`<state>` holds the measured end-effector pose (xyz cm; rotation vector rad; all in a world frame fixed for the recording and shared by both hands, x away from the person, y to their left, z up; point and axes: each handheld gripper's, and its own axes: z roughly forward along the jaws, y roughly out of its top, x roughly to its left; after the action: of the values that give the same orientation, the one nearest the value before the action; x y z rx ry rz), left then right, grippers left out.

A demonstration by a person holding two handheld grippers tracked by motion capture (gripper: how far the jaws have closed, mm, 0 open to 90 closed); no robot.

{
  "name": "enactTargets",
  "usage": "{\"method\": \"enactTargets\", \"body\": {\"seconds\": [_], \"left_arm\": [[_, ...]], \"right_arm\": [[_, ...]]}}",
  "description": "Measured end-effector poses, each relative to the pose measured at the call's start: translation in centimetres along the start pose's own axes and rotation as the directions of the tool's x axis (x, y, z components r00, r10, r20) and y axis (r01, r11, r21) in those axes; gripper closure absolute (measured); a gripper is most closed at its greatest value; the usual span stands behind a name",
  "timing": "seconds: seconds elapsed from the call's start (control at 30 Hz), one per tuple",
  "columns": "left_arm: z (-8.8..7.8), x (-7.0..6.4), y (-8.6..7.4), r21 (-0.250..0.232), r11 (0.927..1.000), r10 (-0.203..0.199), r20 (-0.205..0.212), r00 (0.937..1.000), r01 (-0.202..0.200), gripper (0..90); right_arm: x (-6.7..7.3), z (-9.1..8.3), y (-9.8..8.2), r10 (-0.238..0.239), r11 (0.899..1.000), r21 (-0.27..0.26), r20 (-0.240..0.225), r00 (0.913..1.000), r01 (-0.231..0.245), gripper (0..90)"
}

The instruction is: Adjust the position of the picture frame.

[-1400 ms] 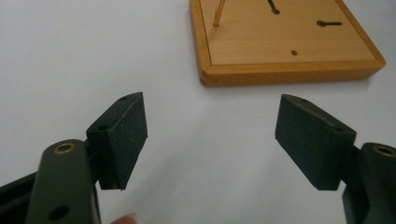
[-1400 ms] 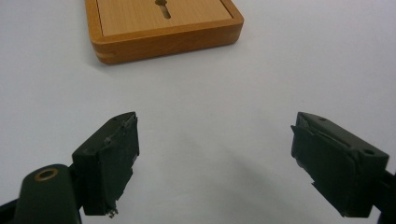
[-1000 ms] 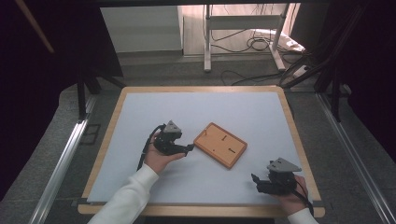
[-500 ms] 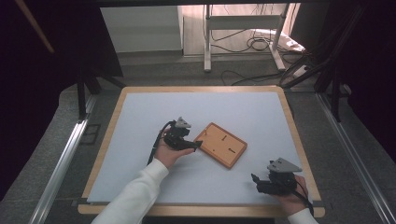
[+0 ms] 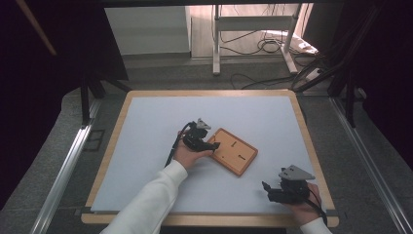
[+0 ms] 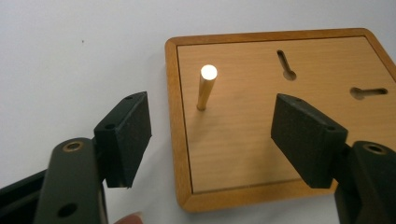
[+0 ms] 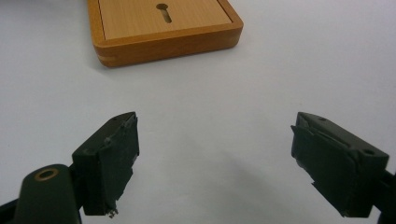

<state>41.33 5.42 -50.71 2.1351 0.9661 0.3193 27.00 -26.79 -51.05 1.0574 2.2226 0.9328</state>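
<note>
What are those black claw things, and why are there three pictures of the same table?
Those claws are grippers, tools with two black jaws, and a person holds one in each hand. One picture is taken from high above the table. The other two come from little cameras riding on the grippers, looking out between the jaws. On the table lies a wooden board with a small peg standing in it and two keyhole-shaped slots. The left gripper has reached the board's edge; its jaws have just been closing a little but are open, with the peg ahead of them. The right gripper waits near the table's front, open. Nothing is held.
</note>
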Motion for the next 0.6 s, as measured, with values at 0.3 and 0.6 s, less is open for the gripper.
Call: {"method": "enactTargets", "body": {"seconds": [0.3, 0.6], "left_arm": [[1.2, 0.1, 0.2, -0.015, 0.9999, -0.009, -0.015, 0.9998, 0.009, 42.5], [1.9, 0.1, 0.3, -0.022, 0.9997, -0.008, -0.021, 0.9997, 0.007, 58.5]], "right_arm": [[0.0, 0.0, 0.0, 0.001, 1.000, 0.001, 0.001, 1.0000, -0.001, 15.4], [0.0, 0.0, 0.0, 0.001, 1.000, 0.002, 0.003, 1.0000, -0.001, 15.4]]}}
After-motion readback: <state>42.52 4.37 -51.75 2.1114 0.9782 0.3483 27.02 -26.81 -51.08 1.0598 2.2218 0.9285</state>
